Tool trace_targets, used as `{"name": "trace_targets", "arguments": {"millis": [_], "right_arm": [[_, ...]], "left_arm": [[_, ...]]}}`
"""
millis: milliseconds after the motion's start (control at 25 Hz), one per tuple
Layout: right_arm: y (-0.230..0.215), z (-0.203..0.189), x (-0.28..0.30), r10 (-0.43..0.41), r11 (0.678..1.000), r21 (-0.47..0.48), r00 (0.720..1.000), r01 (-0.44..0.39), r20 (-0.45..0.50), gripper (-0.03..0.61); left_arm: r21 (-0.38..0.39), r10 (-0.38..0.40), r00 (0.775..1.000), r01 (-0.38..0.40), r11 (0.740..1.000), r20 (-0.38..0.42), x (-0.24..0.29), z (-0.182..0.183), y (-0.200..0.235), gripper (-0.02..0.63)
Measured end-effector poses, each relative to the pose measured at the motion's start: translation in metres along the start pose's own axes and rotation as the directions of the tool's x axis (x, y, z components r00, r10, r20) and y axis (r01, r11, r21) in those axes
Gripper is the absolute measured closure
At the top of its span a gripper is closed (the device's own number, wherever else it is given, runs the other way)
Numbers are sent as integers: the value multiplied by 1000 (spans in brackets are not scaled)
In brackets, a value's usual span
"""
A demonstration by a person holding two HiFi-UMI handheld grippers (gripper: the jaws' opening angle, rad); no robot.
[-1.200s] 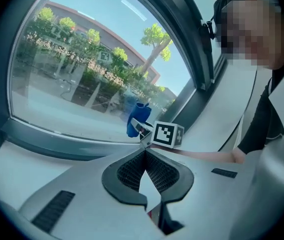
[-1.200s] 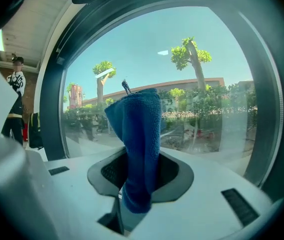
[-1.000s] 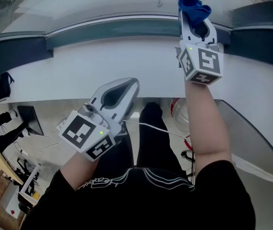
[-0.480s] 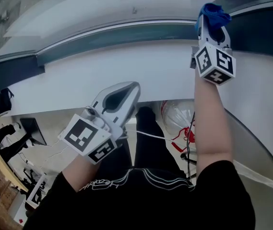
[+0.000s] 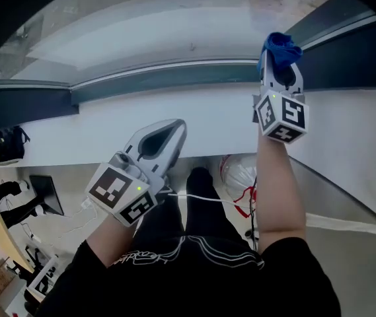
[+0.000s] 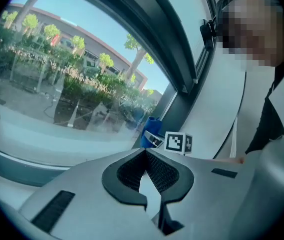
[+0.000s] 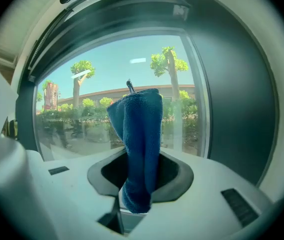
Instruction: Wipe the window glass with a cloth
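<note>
In the head view my right gripper [image 5: 278, 63] is raised over the white sill [image 5: 141, 121], shut on a blue cloth [image 5: 279, 47]. The cloth's bunched top reaches the dark lower window frame [image 5: 174, 78], just below the glass [image 5: 174, 18]. In the right gripper view the blue cloth [image 7: 139, 129] stands upright between the jaws of the right gripper [image 7: 138, 186], in front of the glass [image 7: 92, 119]. My left gripper [image 5: 172, 127] hangs lower, at the sill's near edge, shut with nothing in it. The left gripper [image 6: 146, 176] view shows the cloth [image 6: 148, 133] beside the glass [image 6: 57, 89].
A dark upright frame post [image 7: 231, 114] borders the pane on the right. Below the sill are the person's dark trousers [image 5: 194, 216], a white cable [image 5: 207, 198] and a clear plastic bag [image 5: 239, 172]. Chairs and gear [image 5: 16, 197] stand on the floor at lower left.
The head view has tilted up, showing more glass. My right gripper with the cloth has shifted a little sideways along the lower frame. The left gripper has hardly moved.
</note>
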State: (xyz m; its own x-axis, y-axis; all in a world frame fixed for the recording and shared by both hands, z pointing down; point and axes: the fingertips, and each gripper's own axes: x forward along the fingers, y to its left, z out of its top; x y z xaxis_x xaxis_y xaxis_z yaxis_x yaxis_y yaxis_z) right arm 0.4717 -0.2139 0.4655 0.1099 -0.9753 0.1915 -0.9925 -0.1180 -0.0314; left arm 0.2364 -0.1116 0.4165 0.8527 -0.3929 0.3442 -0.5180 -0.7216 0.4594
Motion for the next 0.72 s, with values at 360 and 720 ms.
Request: {"name": "trace_targets", "arguments": {"millis": [360,720], "right_arm": [[166,187,-139,384,923,7,921,-385,62,485],[331,338,-270,653,752,43,752,-658,96,485]], "left_arm": [[145,-38,985,13,989,169,-145,142,-50,609],[299,-72,965,-6,954,252,-313,249,-92,609]]}}
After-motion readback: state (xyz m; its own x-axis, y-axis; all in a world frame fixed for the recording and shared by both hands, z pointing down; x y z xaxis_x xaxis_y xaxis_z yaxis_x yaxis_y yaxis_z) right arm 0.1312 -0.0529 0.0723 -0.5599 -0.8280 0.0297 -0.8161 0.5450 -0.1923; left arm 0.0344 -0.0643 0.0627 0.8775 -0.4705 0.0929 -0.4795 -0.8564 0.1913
